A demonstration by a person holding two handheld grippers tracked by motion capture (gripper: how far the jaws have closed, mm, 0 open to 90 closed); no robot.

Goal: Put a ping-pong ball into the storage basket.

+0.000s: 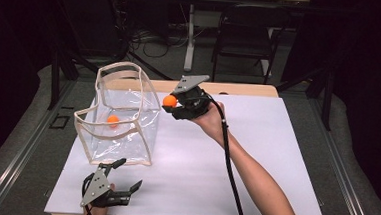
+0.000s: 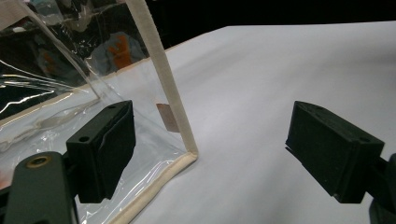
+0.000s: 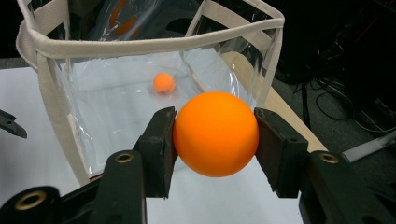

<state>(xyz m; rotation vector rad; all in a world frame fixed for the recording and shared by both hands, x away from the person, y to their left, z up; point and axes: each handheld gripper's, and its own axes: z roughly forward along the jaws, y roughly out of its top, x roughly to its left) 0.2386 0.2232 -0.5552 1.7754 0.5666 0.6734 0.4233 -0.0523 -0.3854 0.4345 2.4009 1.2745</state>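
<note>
Orange ball held beside the clear bag

The right gripper point(image 3: 212, 135) clamps a smooth orange ball point(image 3: 215, 133) between its jaws, raised just beside the open top of the clear plastic bag with cream fabric trim point(image 1: 123, 114). A second small orange ball point(image 1: 112, 120) lies inside it. The left gripper point(image 2: 210, 149) gapes wide and empty at the bag's near corner on the white desk point(image 1: 255, 156).

**Orange ball clamped before clear bag**

Held squarely between the two black jaws of the right gripper point(image 3: 215, 135): an orange ball point(image 3: 215, 133), pressed on both sides. Just beyond, a clear bag point(image 3: 140, 45) with cream trim, standing open on the white desk point(image 3: 28, 140). Inside, on its floor, a second, smaller-looking orange ball point(image 3: 164, 82).
</note>
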